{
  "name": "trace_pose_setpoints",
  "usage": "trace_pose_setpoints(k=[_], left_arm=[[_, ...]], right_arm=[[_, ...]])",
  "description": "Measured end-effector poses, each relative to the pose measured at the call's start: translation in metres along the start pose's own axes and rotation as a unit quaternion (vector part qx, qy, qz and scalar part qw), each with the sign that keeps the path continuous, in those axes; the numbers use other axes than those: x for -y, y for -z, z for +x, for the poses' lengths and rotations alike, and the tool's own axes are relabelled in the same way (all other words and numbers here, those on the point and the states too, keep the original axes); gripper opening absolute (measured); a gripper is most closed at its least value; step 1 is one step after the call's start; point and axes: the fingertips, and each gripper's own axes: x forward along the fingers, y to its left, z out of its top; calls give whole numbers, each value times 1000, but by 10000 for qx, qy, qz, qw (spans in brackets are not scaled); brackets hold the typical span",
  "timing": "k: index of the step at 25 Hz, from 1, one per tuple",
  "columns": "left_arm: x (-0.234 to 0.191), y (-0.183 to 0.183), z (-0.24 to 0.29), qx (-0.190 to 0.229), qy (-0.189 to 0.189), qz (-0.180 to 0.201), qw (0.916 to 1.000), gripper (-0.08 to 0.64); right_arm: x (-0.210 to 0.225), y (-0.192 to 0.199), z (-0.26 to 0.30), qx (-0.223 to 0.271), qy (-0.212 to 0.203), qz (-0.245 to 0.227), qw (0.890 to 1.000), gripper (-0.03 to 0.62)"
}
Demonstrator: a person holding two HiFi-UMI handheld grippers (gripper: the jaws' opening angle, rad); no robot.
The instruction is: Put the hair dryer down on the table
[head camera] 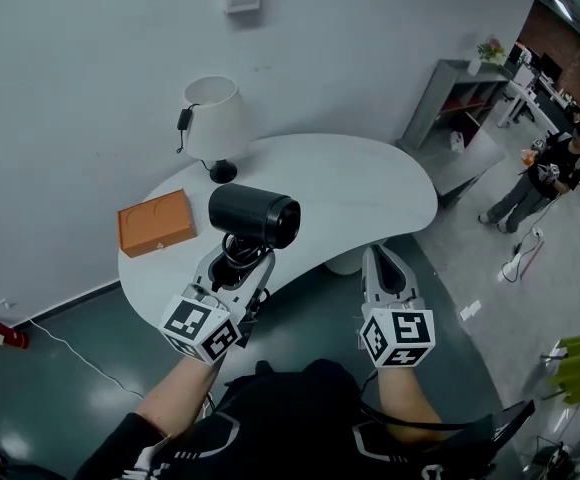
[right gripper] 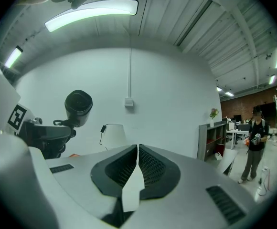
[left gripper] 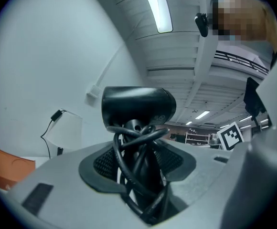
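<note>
Hair dryer [head camera: 254, 214]: one; lamp [head camera: 215, 118]: one.

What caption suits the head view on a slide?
Black hair dryer, cord wound round its handle, gripped in the left tool above a white table; right tool shut, empty.

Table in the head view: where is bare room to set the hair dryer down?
The right half of the table, from the lamp to the right rim, is bare. The left end is crowded: lamp and orange box.

Coiled cord [left gripper: 118, 161] mostly hides the hair dryer [left gripper: 137, 106] handle.
</note>
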Motion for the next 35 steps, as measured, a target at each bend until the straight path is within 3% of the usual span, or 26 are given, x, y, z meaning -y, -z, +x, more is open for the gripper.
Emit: trace_pose_setpoints(k=[6, 22, 35], left_arm=[[10, -1, 30, -24, 298, -18, 9996, 218], [12, 12, 159, -308, 288, 148, 9990, 218], [3, 52, 288, -1002, 741, 282, 9918, 218]], right_arm=[[16, -7, -2, 78, 235, -41, 9997, 26], [111, -17, 76, 152, 124, 77, 9998, 26], [212, -3, 127, 13, 510, 413, 9978, 26]])
